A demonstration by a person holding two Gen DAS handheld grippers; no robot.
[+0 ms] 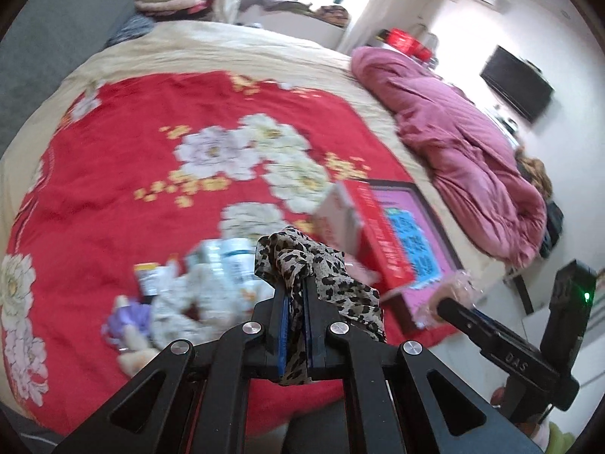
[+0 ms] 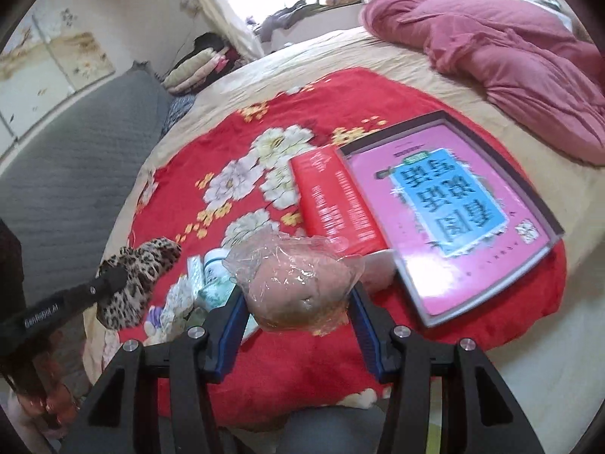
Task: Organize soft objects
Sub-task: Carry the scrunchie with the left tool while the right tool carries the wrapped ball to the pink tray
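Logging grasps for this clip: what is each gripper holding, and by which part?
The left gripper pinches the leopard-print cloth by a bunched fold. The right gripper holds the plastic-wrapped soft object across its sides.

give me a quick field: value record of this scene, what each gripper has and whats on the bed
surface: bed with red floral blanket
left gripper: shut on leopard-print scarf, held above the bed
right gripper: shut on plastic-wrapped soft item, pinkish-brown, raised off the blanket
pile near front edge: white floral cloth, bottles, purple item; blurred
flat items: pink and blue board, red box lying along its edge
far side: bunched pink quilt
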